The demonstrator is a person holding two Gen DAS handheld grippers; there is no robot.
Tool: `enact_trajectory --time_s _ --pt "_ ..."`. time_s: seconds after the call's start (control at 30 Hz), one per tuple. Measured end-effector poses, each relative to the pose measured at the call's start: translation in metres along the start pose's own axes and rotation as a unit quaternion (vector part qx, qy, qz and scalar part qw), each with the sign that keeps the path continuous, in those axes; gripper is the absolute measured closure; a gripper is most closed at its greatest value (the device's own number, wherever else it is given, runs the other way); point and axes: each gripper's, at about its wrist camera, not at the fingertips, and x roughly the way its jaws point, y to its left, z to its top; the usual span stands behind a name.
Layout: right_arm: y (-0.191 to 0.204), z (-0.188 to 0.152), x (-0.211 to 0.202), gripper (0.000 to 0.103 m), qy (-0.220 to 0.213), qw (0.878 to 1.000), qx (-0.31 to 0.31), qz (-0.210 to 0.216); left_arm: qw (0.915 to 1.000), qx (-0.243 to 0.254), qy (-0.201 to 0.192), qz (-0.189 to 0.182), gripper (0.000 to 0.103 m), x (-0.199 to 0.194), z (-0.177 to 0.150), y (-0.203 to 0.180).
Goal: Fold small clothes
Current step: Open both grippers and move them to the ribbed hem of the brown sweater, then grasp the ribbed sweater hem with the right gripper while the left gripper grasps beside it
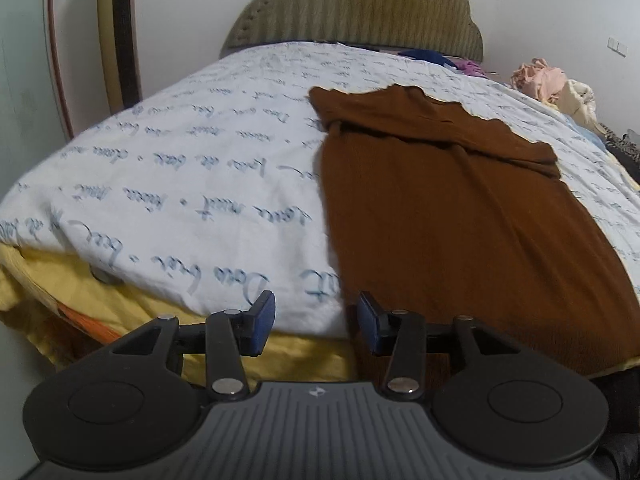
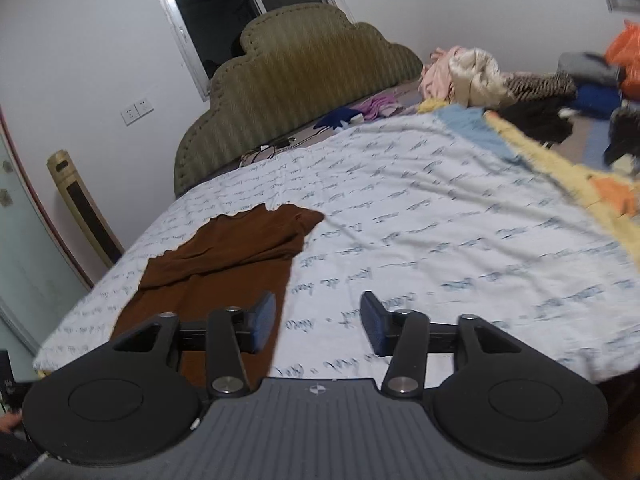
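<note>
A brown knit garment point(image 1: 452, 216) lies flat on the white bedspread point(image 1: 180, 184), its far part folded over in a band. In the left wrist view it fills the right half, reaching the bed's near edge. My left gripper point(image 1: 316, 326) hangs open at that near edge, just left of the garment's near corner, with nothing between its fingers. In the right wrist view the same brown garment point(image 2: 224, 264) lies at the left on the script-printed bedspread point(image 2: 440, 232). My right gripper point(image 2: 318, 326) is open above the bedspread, beside the garment's right edge, and holds nothing.
A padded olive headboard point(image 2: 288, 92) stands at the far end. Piles of loose clothes point(image 2: 472, 72) crowd the far right side of the bed. A tall gold fan unit point(image 1: 118, 36) stands by the wall at the left. Yellow bedding point(image 1: 120, 304) hangs below the bedspread's near edge.
</note>
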Motion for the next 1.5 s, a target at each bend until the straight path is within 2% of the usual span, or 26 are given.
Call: enact_trajectory --time_s 0.07,0.17,0.3,0.37,0.53,0.77,0.93,1.13,1.37,1.43,1.5 --pt "0.005 -0.008 -0.003 0.046 -0.003 1.000 -0.022 -0.003 0.9999 -0.003 0.009 -0.006 0.058 0.003 -0.002 -0.005" --pt "0.009 -0.026 0.021 0.046 0.025 0.999 -0.010 0.034 0.9999 0.007 0.012 0.009 0.058 0.008 -0.005 -0.016" --pt "0.019 -0.050 0.076 0.046 0.079 0.995 0.004 0.066 0.9992 0.018 0.005 0.036 0.044 0.012 -0.007 -0.026" --pt "0.026 -0.060 0.101 0.046 0.100 0.992 0.010 0.082 0.9991 0.017 0.003 0.038 0.037 0.014 -0.006 -0.028" --pt "0.035 -0.073 0.135 0.046 0.132 0.987 0.013 0.088 0.9992 0.009 0.004 0.040 0.032 0.019 -0.007 -0.031" --pt "0.020 -0.085 0.136 0.046 0.150 0.985 0.030 0.086 0.9993 0.001 -0.004 0.038 0.027 0.019 -0.012 -0.031" --pt "0.014 -0.090 0.133 0.044 0.159 0.980 0.047 0.108 0.9998 -0.011 -0.012 0.012 0.027 0.015 -0.021 -0.024" --pt "0.014 -0.095 0.131 0.044 0.166 0.977 0.050 0.126 0.9992 -0.029 -0.004 -0.028 0.027 0.012 -0.029 -0.014" --pt "0.023 -0.100 0.129 0.045 0.172 0.977 0.024 0.127 0.9989 -0.021 0.009 -0.041 0.026 0.014 -0.032 -0.015" --pt "0.025 -0.100 0.128 0.054 0.176 0.976 0.017 0.129 0.9983 -0.021 0.014 -0.052 0.026 0.015 -0.034 -0.015" --pt "0.024 -0.100 0.128 0.056 0.176 0.976 0.018 0.128 0.9967 -0.028 0.022 -0.073 0.026 0.016 -0.036 -0.013"
